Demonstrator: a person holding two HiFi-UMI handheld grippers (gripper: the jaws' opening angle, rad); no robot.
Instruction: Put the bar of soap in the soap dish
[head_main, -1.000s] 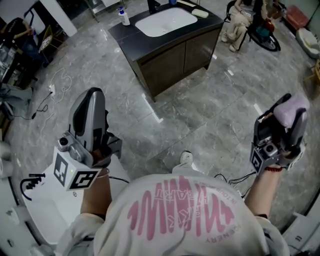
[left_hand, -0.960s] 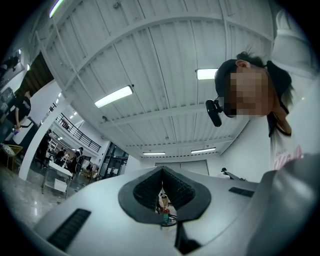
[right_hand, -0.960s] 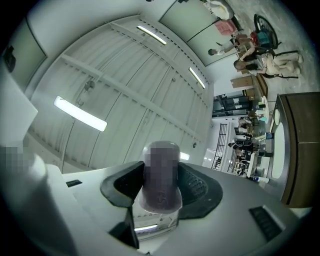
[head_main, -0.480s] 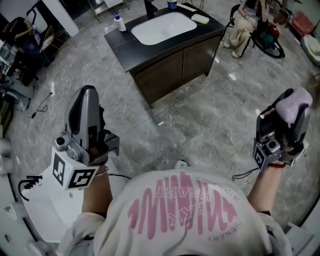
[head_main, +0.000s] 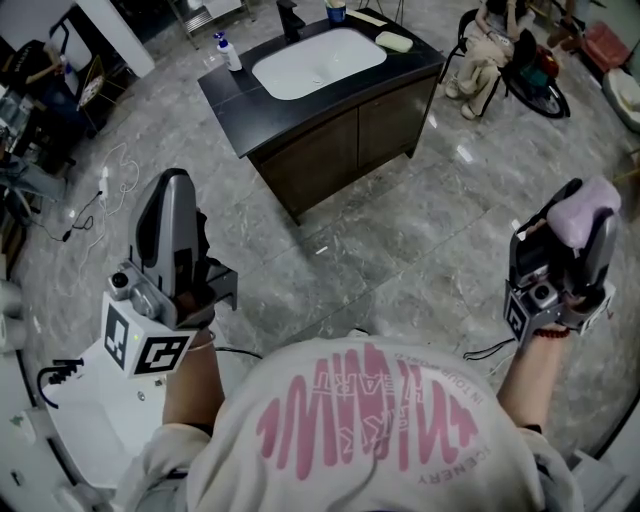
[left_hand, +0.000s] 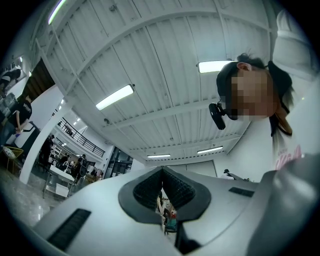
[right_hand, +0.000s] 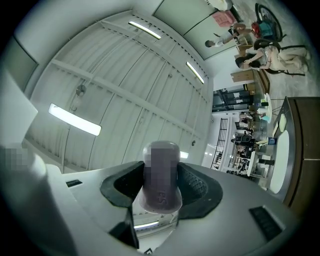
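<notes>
Vanity stands well ahead across the floor, sink in its top; both grippers well apart from it, so I'd say carry phase, placing not begun; left gripper has its pads together, nothing between them; right gripper is clamped on the purple soap, long axis along the fingers, end poking past the tips, tilted upward; soap dish sits just right of the sink; right hand is the nearer.
</notes>
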